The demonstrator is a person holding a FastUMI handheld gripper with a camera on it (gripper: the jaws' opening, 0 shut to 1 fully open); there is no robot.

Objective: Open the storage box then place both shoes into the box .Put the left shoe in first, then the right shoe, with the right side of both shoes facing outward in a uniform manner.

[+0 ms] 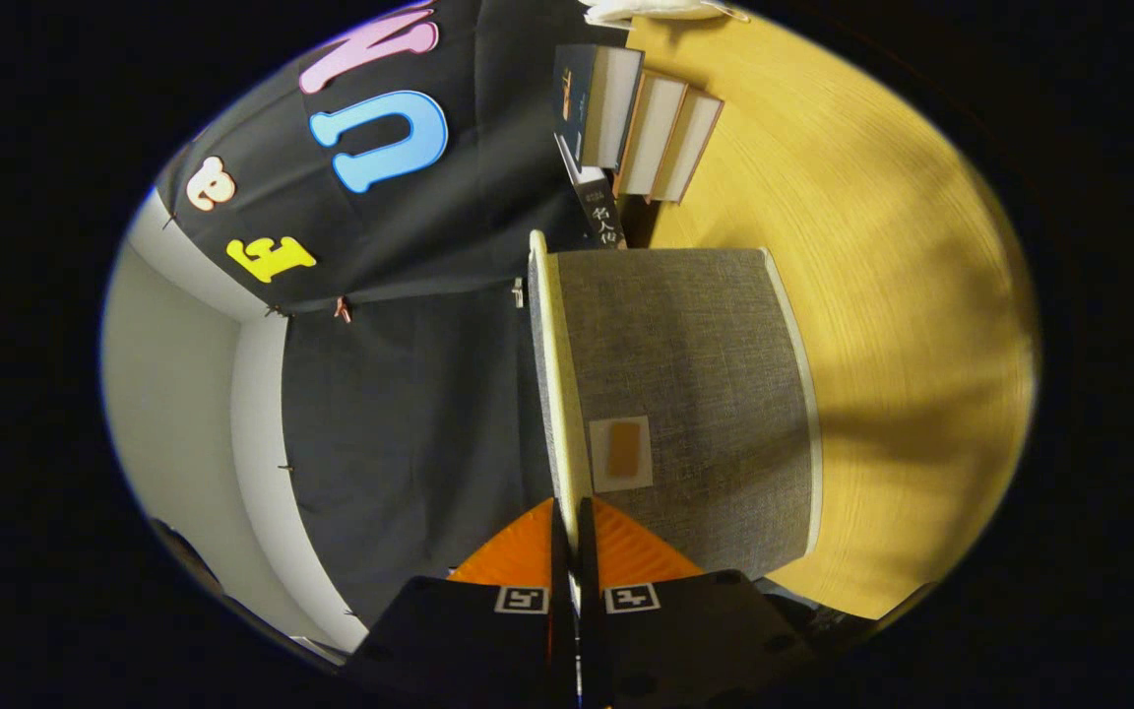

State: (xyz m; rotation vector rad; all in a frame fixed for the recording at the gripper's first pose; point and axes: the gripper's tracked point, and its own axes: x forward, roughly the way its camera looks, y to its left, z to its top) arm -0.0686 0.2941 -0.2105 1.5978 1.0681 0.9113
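At the bottom centre of the frame the gripper (572,551) has its two fingers drawn close together, pinching the thin pale edge of the lid (557,394) of the storage box (695,394); both fingers press on that edge, one on each side. The camera is rolled sideways, so the wooden table (902,295) fills the right of the frame and the booth wall the left. The lid runs as a narrow cream strip from between the fingers up toward the middle of the frame. Just right of it lies the box's grey fabric side, with a small pale patch holding a brown rectangle (622,453) near the fingers, and a pale trim along its far right edge.

Beyond the box, in the upper middle, a few books (641,123) stand together on the table, with one dark book (598,202) leaning between them and the box. At the very top edge sits something white (646,10), too cut off to identify.
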